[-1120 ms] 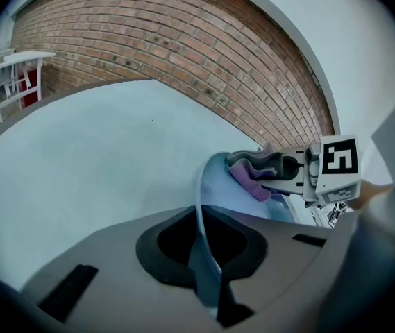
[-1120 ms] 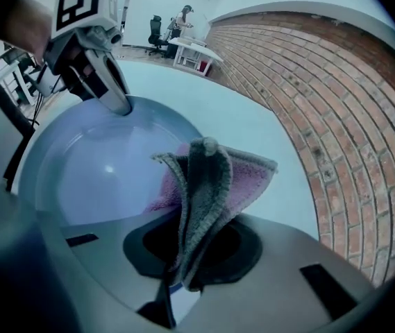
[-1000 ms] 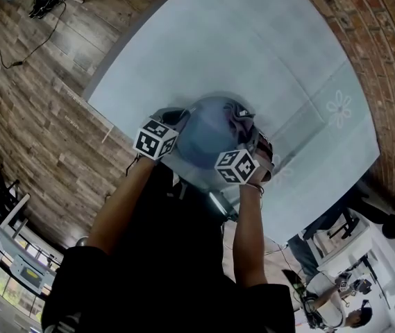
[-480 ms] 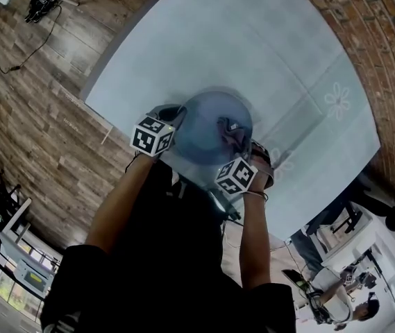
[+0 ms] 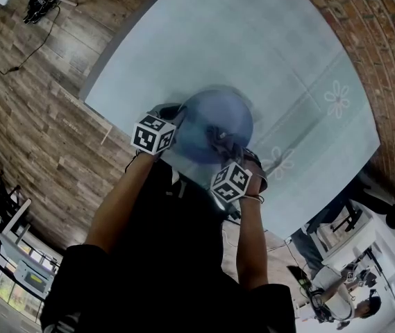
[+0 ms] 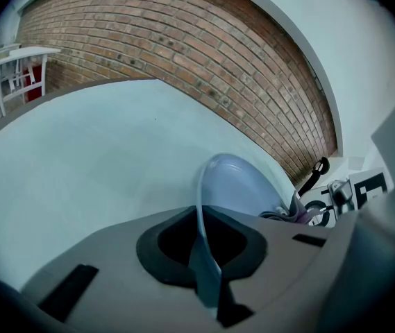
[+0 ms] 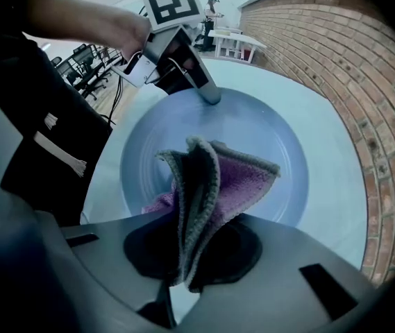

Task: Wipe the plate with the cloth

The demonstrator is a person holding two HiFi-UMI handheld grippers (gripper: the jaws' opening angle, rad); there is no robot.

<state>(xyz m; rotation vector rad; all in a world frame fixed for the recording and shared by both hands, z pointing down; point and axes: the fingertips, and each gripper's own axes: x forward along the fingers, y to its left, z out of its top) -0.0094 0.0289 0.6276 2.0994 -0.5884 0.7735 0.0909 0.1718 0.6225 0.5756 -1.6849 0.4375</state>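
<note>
A blue plate (image 5: 211,120) is held tilted above the table's near edge. My left gripper (image 5: 175,118) is shut on its left rim; in the left gripper view the rim (image 6: 204,207) runs edge-on between the jaws of the left gripper (image 6: 203,252). A grey and purple cloth (image 7: 214,175) sticks up, folded, from my right gripper (image 7: 190,252), which is shut on it. The cloth (image 5: 225,142) lies against the plate's face (image 7: 253,127) at its near right part. The left gripper (image 7: 207,92) shows at the plate's far rim in the right gripper view.
The pale blue table (image 5: 253,47) stretches away behind the plate, with flower prints (image 5: 337,100) at the right. A brick wall (image 5: 391,61) borders it on the right and wooden flooring (image 5: 37,103) on the left. Desks and a person (image 5: 364,304) are at the lower right.
My right gripper has dragged the cloth across the plate's face, from its far right part toward me. The left gripper and the plate have stayed where they were.
</note>
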